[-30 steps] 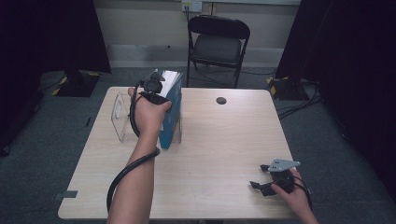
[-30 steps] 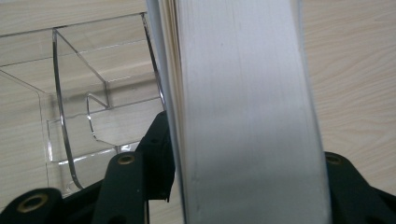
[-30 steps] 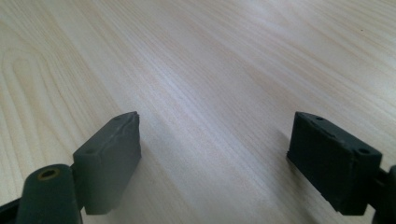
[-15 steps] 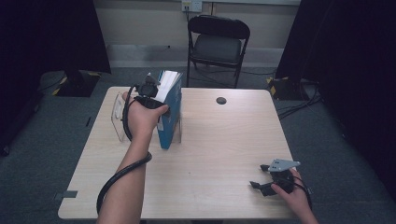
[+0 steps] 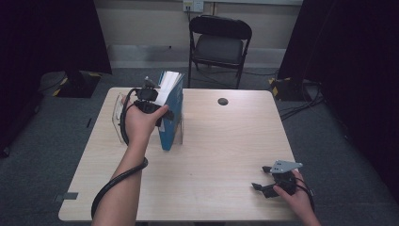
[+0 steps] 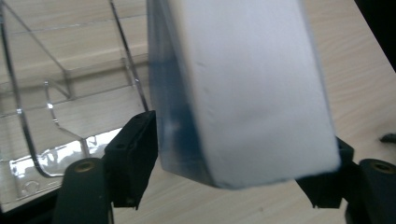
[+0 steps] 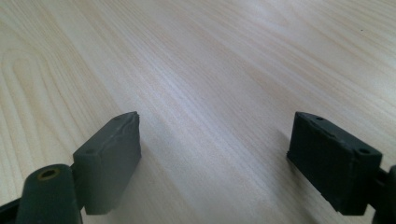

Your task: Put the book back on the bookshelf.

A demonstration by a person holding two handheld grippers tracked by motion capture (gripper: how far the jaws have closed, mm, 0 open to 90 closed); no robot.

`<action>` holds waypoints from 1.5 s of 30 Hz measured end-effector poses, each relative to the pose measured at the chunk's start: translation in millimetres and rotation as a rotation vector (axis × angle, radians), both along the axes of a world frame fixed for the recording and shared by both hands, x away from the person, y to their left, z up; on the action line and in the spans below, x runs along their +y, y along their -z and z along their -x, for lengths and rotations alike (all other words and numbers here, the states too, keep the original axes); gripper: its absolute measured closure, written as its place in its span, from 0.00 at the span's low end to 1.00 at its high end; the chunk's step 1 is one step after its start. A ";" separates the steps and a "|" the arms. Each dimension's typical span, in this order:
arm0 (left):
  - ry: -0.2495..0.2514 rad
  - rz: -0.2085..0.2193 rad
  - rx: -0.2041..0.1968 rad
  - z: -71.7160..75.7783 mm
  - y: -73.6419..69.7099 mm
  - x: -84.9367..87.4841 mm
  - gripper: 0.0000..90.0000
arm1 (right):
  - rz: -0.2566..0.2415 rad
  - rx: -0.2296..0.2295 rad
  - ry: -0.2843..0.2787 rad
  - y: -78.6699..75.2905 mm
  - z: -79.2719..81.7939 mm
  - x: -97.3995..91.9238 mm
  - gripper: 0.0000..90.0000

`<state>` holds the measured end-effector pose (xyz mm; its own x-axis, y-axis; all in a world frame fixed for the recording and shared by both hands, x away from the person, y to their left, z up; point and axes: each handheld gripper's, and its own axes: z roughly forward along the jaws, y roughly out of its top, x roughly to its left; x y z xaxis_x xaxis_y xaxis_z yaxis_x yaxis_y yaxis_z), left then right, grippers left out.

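1 blue book (image 5: 170, 113) stands upright against the clear acrylic stand (image 5: 118, 115) — your left gripper (image 5: 149, 100) has just been spreading its jaws around it. Your right gripper (image 5: 275, 181) rests spread and empty on the table (image 5: 226, 141); withdrawing the left looks like all that's left.

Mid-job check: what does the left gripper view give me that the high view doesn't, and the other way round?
Left gripper view: close up, the blue book stands between the jaws of the left gripper, which have just been opening; the clear stand and its dividers sit right beside it.
High view: the right gripper by the near right corner of the table, a black disc near the far edge, and a folding chair behind.
Both: blue book, clear stand, left gripper, light wood table.
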<state>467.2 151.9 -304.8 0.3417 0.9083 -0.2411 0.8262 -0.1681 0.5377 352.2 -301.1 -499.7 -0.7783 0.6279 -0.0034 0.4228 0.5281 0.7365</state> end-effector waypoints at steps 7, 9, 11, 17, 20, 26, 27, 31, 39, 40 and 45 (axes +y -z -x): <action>0.018 0.002 0.006 4.7 1.2 1.3 0.31 | 0.000 0.000 0.000 0.0 0.0 0.0 0.18; 0.035 0.005 0.014 6.7 1.8 1.6 0.30 | 0.000 0.000 0.000 0.0 0.0 0.0 0.18; 0.045 0.003 0.021 9.3 3.0 1.8 0.29 | 0.000 0.000 0.000 0.0 0.0 0.0 0.18; 0.055 0.020 0.025 14.1 6.0 8.6 0.29 | 0.000 0.000 0.000 0.0 0.1 0.0 0.18; 0.056 0.022 0.016 17.2 7.4 11.5 0.29 | 0.000 -0.001 0.002 0.0 0.3 0.1 0.18; 0.074 0.051 0.020 22.6 7.0 14.7 0.29 | 0.000 0.000 0.002 0.0 0.2 0.0 0.18; 0.073 0.051 0.015 23.2 7.0 14.1 0.29 | 0.000 0.000 0.002 0.0 0.2 0.0 0.18; 0.090 0.065 0.005 26.2 5.9 13.1 0.28 | 0.000 -0.002 0.004 0.0 0.3 0.0 0.18; 0.105 0.065 0.009 31.3 11.4 16.4 0.27 | 0.000 -0.002 0.004 0.0 0.2 0.0 0.18; 0.106 0.070 0.009 32.2 11.8 16.9 0.27 | 0.000 -0.002 0.004 0.0 0.2 0.0 0.18; 0.119 0.064 0.004 36.7 11.2 18.3 0.27 | 0.000 -0.002 0.004 0.0 0.3 0.0 0.18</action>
<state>430.5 170.2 -316.0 0.4447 0.8444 -0.2988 0.8048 -0.2303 0.5470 351.9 -301.0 -499.7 -0.7757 0.6311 -0.0053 0.4233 0.5265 0.7373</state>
